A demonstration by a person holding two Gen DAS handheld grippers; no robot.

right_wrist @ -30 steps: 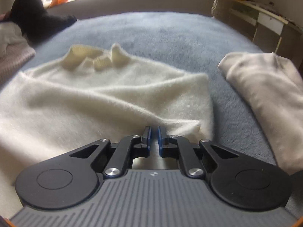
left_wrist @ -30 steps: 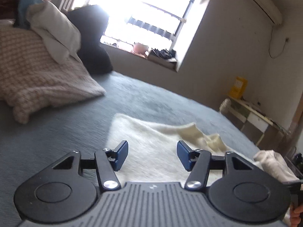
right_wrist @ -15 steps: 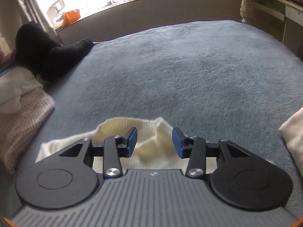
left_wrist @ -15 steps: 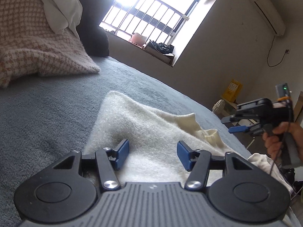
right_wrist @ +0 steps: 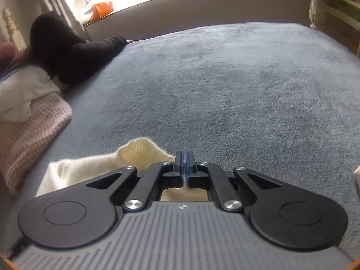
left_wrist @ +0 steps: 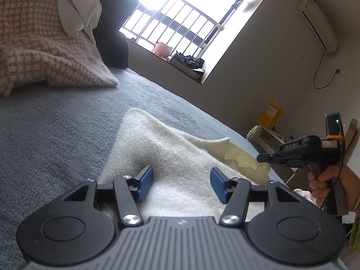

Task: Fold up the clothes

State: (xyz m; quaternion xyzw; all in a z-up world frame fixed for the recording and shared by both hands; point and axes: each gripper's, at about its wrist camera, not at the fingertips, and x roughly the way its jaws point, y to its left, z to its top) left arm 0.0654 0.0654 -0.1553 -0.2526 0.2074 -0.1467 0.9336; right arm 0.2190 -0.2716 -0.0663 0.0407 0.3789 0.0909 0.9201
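Cream knit sweater (left_wrist: 180,157) lies spread on the grey-blue bed cover (left_wrist: 56,130), ribbed collar end toward the far right in the left wrist view.

Left gripper (left_wrist: 181,185): jaws released, blue pads standing well apart. Sweater body lies under and between the pads; whether they touch it I can't tell. Nothing pinched. It points low over the fabric, from the hem side toward the collar.

Right gripper (right_wrist: 185,166): clenched, blue pads pressed together. In its own view a thin sliver of cream fabric shows in the slit between the pads, and more sweater shows through the opening behind them. From the left wrist view the gripper tip (left_wrist: 262,157) sits right at the ribbed collar (left_wrist: 240,155), which is lifted off the bed there and stretched toward the tip. So it reads as grasping the sweater at the collar edge. A hand (left_wrist: 324,183) grips its handle at the right edge.

In the right wrist view the ribbed collar (right_wrist: 139,153) humps up just left of the closed pads, the rest of the sweater trailing down-left under the gripper body.

Around it: pink houndstooth blanket (left_wrist: 40,45) piled at the left, white cloth (left_wrist: 76,4) on top, a black garment (right_wrist: 67,49) beside that near the barred window (left_wrist: 180,18). All well apart from the sweater.
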